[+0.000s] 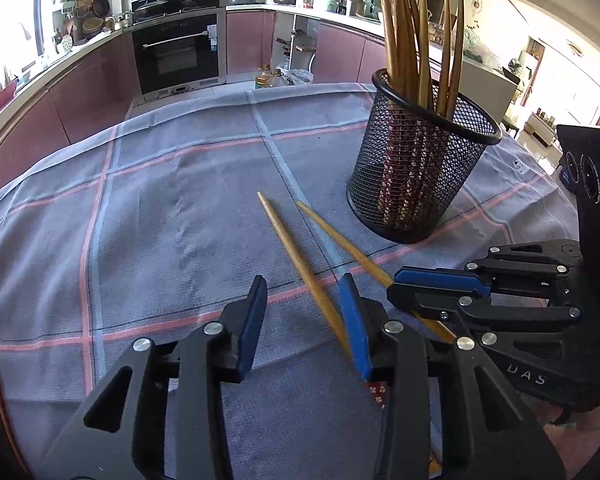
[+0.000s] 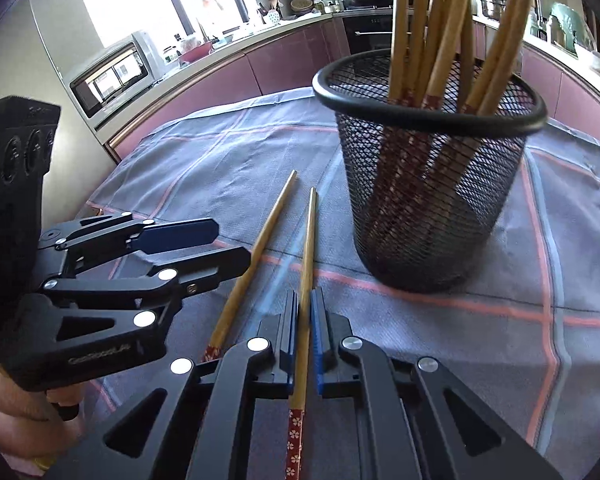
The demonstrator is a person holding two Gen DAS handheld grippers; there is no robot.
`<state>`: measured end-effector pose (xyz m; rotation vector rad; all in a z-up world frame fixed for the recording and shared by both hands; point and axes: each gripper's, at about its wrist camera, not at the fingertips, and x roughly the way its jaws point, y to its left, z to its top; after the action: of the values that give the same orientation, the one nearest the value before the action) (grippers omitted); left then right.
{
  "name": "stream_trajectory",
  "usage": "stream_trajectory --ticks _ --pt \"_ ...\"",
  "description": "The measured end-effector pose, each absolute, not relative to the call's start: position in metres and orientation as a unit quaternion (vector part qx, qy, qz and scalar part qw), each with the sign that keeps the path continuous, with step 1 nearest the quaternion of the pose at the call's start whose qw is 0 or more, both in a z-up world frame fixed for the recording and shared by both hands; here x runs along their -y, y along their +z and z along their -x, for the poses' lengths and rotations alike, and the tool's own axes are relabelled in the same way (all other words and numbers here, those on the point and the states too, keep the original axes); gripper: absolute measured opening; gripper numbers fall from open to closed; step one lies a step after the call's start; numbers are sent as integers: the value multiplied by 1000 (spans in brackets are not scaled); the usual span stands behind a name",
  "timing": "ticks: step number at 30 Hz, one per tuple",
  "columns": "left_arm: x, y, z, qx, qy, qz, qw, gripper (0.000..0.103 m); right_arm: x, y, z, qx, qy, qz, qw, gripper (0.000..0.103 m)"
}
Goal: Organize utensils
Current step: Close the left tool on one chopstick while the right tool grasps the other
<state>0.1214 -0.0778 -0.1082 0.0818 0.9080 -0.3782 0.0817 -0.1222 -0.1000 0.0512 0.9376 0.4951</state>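
The right gripper [image 2: 305, 316] pinches one chopstick [image 2: 307, 256] between its blue pads, jaws nearly closed on the shaft, its tip pointing to 12 o'clock. The left gripper [image 1: 304, 312] stands wide apart, holding nothing, straddling a second chopstick [image 1: 296, 260] lying on the checked cloth [image 1: 160, 200]. Farther off, at 1 o'clock, the black mesh holder [image 1: 420, 176] stands upright on the cloth, full of chopsticks.
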Motion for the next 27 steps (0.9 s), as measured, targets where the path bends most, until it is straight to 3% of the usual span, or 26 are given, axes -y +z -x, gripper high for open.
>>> stream_trajectory --ticks 3,10,27 --pt "86 -115 -128 -445 -186 -47 875 28 123 -100 -81 -447 240 -19 862 12" --pt "92 -120 -132 -442 -170 -57 879 16 119 -102 -81 -439 235 -14 867 9" --pt "83 -117 -121 -437 -156 -29 885 8 128 -95 -77 -427 246 -45 869 6"
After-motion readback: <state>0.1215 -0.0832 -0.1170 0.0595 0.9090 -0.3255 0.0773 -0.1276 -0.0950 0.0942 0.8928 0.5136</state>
